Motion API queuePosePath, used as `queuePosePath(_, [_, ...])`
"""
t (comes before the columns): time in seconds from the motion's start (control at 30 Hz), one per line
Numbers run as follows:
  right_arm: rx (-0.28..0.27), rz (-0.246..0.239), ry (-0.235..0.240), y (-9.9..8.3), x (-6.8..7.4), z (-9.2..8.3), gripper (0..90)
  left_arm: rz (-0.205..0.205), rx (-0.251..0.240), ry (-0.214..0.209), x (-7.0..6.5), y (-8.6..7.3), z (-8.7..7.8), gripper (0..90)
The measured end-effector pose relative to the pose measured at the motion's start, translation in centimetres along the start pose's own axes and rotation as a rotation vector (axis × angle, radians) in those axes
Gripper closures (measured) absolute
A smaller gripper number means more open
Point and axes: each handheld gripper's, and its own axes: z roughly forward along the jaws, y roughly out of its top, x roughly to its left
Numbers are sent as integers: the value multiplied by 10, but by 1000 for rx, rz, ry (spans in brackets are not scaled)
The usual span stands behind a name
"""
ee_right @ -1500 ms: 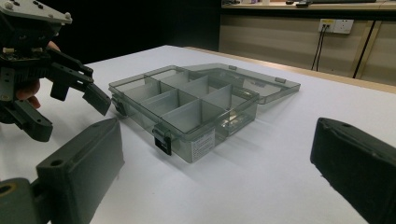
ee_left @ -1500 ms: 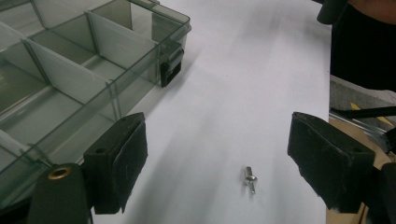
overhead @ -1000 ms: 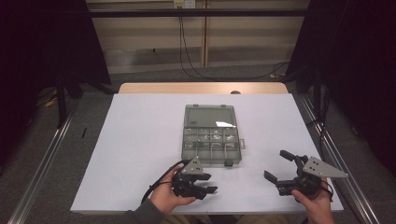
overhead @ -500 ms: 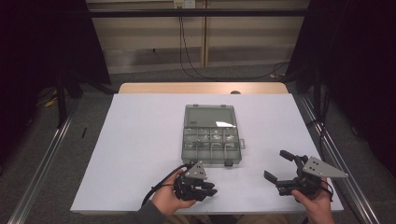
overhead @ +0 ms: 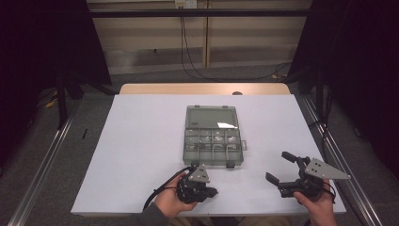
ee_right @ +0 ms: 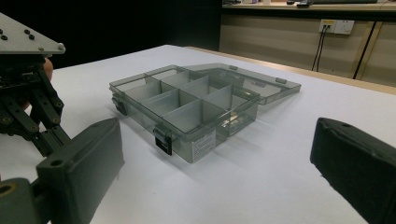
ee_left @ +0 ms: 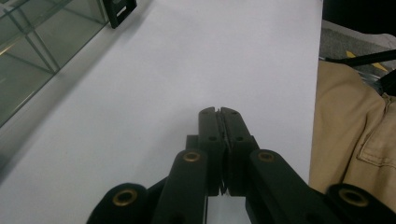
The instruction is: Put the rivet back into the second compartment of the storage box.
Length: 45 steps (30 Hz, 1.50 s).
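So, not much to read on anything: the smoky clear organizer box [overhead: 213, 141] sits in the middle of the white table [overhead: 141, 150] with its lid [overhead: 210, 116] flipped flat open on the far side, and the one bit of writing is a small white label [ee_right: 204, 146] on the front wall by the black latch [ee_right: 163, 140], print way too tiny to make out. No brand I can spot on the lid either. The compartments are split by dividers, and a few small bits lie in some of them in the high view, too small to tell what. The left gripper [overhead: 211, 192] sits just in front of the box's near edge, apart from it, and its jaws have just been closing; in the left gripper view [ee_left: 219, 112] they're pressed tight together with nothing between them. The right gripper [overhead: 279, 167] is off toward the near right corner, well apart from the box, jaws spread wide and empty, with the box framed between them in its own view [ee_right: 212, 163]. Tan fabric [ee_left: 355, 135] shows past the table edge.
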Motion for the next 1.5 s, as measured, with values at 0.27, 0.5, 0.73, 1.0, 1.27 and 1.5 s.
queuePosePath(0.27, [-1, 1, 2, 0, 0, 0, 25, -23, -4, 12, 4, 2, -1, 887])
queuePosePath(0.5, [-2, 3, 1, 0, -1, 0, 25, -46, -55, 39, 14, 9, -10, 888])
queuePosePath(0.73, [-1, 1, 1, 0, -1, 0, 25, -60, -70, 56, 21, 14, -14, 888])
queuePosePath(1.0, [0, 0, 1, 0, 0, 0, 25, -63, -85, 66, 25, 19, -17, 889])
queuePosePath(1.27, [0, 2, 1, 0, -1, 0, 25, -78, -109, 72, 31, 23, -25, 889])
queuePosePath(1.5, [0, 2, 2, 0, -1, 0, 25, -107, -118, 81, 42, 30, -30, 888])
